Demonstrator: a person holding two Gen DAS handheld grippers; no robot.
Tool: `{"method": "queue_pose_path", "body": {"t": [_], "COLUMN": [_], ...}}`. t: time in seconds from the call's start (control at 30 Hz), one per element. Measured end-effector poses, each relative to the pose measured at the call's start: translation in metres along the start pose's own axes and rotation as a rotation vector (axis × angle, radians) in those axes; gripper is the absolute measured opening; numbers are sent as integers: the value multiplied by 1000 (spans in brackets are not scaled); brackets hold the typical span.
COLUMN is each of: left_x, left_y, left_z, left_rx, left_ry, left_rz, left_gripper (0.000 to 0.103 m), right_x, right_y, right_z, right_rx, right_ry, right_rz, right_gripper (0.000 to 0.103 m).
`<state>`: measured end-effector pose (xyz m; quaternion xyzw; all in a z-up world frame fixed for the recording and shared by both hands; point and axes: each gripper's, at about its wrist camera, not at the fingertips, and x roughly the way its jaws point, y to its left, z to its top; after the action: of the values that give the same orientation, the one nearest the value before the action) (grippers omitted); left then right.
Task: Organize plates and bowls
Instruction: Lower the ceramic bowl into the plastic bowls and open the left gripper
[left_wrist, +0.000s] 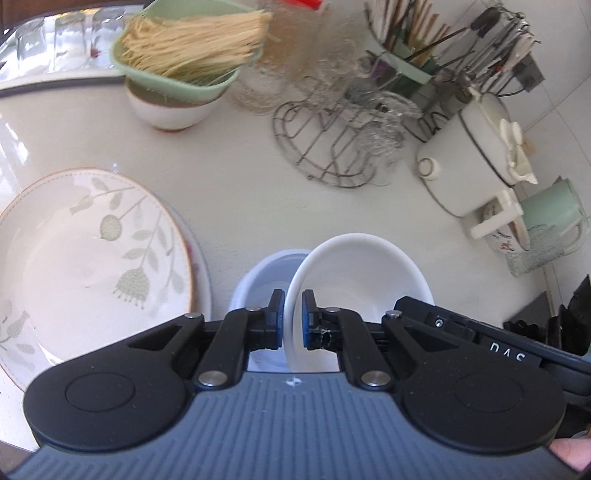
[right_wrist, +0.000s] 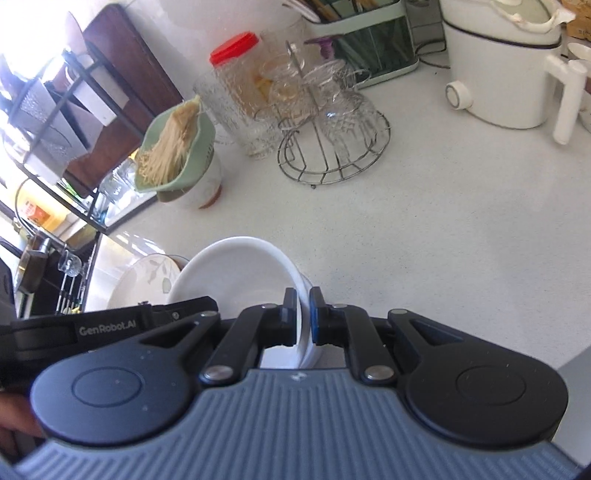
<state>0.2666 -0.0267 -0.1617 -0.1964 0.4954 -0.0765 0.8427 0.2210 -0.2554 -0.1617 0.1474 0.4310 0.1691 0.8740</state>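
Observation:
A plain white bowl is held tilted over a second white bowl on the counter. My left gripper is shut on the white bowl's near left rim. My right gripper is shut on the same bowl's right rim, and its body shows in the left wrist view. A leaf-patterned plate lies on a stack to the left; it also shows in the right wrist view. A white bowl with a brown foot stands at the back under a green bowl of dry noodles.
A wire rack with glass cups stands mid-back, beside a glass jar with a red lid. A white kettle, a green mug and a utensil holder stand at the right. A tray of glasses is at the back left.

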Motion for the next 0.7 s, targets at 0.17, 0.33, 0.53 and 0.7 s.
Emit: {"method": "queue_pose_path", "body": {"t": [0.17, 0.33, 0.53, 0.7], "left_x": [8, 13, 16, 15], "left_y": [7, 10, 8, 5], "left_z": [-2, -4, -6, -10], "left_rx": [33, 44, 58, 65], "left_ry": [2, 4, 19, 11], "left_rz": [32, 42, 58, 61], "left_gripper": [10, 10, 20, 38], "right_x": [18, 25, 27, 25], "right_y": [1, -1, 0, -3], "right_z": [-3, -7, -7, -6], "right_rx": [-4, 14, 16, 27], "right_ry": [11, 15, 7, -10], "right_rz": [-3, -2, -3, 7], "right_gripper": [11, 12, 13, 33]}}
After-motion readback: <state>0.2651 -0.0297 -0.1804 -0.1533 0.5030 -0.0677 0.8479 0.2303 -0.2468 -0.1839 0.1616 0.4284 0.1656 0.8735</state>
